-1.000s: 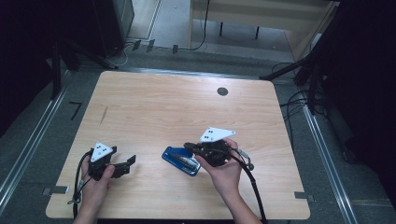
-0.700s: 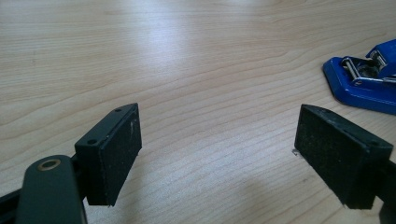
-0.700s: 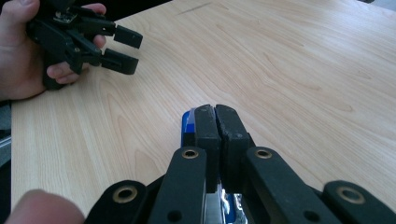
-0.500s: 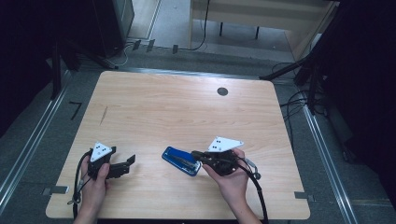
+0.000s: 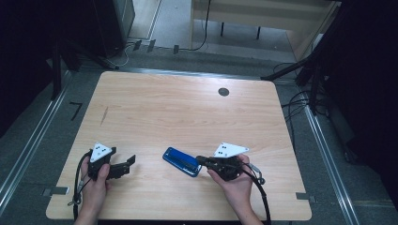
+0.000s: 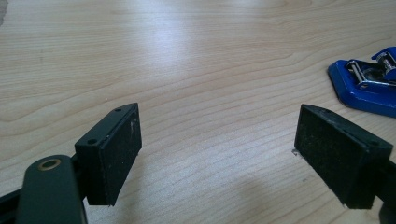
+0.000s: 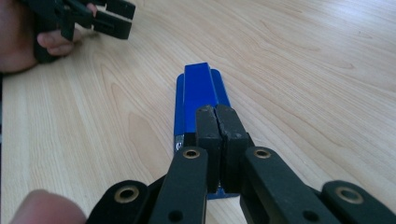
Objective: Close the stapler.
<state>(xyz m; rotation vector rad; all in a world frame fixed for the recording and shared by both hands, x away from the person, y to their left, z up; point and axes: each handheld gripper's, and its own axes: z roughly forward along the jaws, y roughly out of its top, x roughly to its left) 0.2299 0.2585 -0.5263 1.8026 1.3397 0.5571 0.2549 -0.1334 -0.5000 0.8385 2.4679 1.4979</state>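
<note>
The blue stapler (image 5: 181,161) lies flat on the bench (image 5: 187,112), near the 6 o'clock edge. The right claw (image 5: 201,160) is shut tight, its tips over the stapler's end. At 8 o'clock, the left claw (image 5: 129,162) is wide open, holding nothing.

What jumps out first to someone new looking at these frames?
The blue stapler lying flat near the front middle of the pale wooden table catches the eye first. The right gripper, jaws shut with nothing between them, sits right at the stapler's near end, tips above it. The left gripper rests at the front left with its jaws wide open, apart from the stapler.
</note>
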